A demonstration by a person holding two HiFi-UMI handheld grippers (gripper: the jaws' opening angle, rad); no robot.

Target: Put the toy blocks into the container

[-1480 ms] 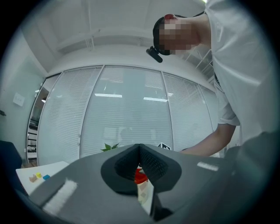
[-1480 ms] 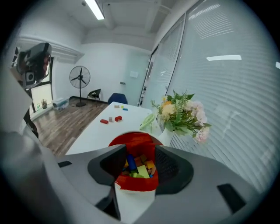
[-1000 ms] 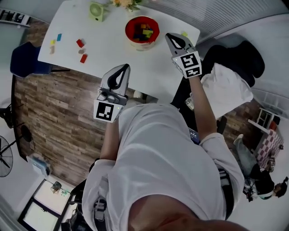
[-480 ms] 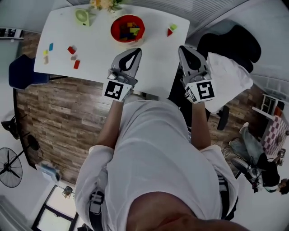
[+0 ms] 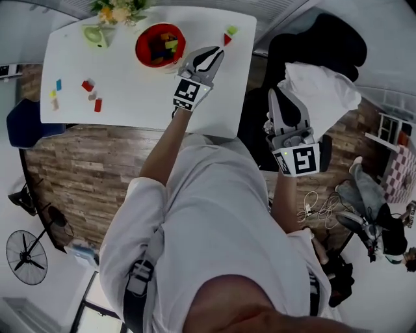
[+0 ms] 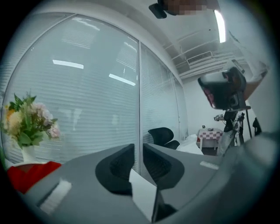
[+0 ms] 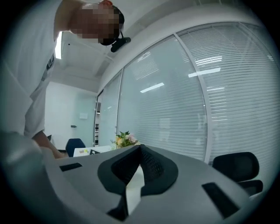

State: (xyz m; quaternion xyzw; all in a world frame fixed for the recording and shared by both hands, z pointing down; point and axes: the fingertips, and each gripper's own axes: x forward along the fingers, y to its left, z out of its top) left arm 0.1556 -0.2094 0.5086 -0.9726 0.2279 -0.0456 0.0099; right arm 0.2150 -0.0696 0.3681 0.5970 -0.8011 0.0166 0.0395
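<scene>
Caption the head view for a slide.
Left gripper, jaws just opening and empty, over white table near red block and green block; right gripper shut, off-table.

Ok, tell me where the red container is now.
Head view: the red container sits near the table's far edge, right of the flowers, left of the red triangular block.

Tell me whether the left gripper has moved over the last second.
Yes. The left gripper went from the near edge of the white table to beside the red bowl; its jaws have just been opening, empty.
</scene>
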